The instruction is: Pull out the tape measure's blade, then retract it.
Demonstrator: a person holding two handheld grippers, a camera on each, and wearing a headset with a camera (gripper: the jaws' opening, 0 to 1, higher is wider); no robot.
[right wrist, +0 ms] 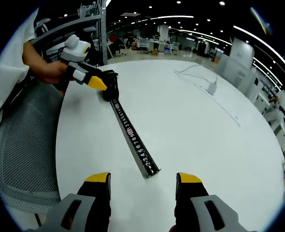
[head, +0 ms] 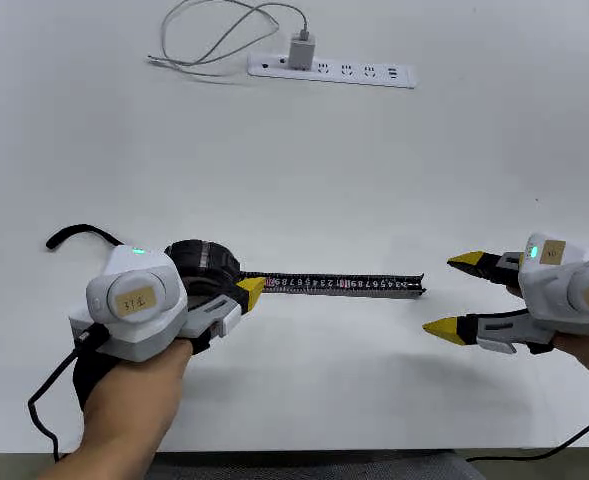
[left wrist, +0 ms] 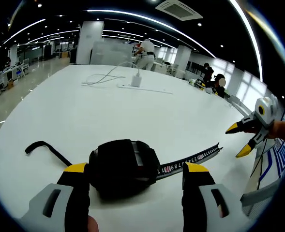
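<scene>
The left gripper (left wrist: 136, 168) has its jaws either side of the black tape measure case (head: 204, 265), though I cannot tell whether they press it. The blade (head: 344, 285) lies flat on the white worktop (head: 324, 170), stretching from the case towards the right gripper (head: 453, 294), whose jaws are apart and empty just past the blade's tip. The case's wrist strap (head: 74, 235) trails behind. A power strip (head: 344, 71) lies at the far edge.

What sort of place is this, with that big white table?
Probably a large open-plan office or lab: a long white workbench, a power strip with a charger, rows of ceiling lights and distant desks.
</scene>
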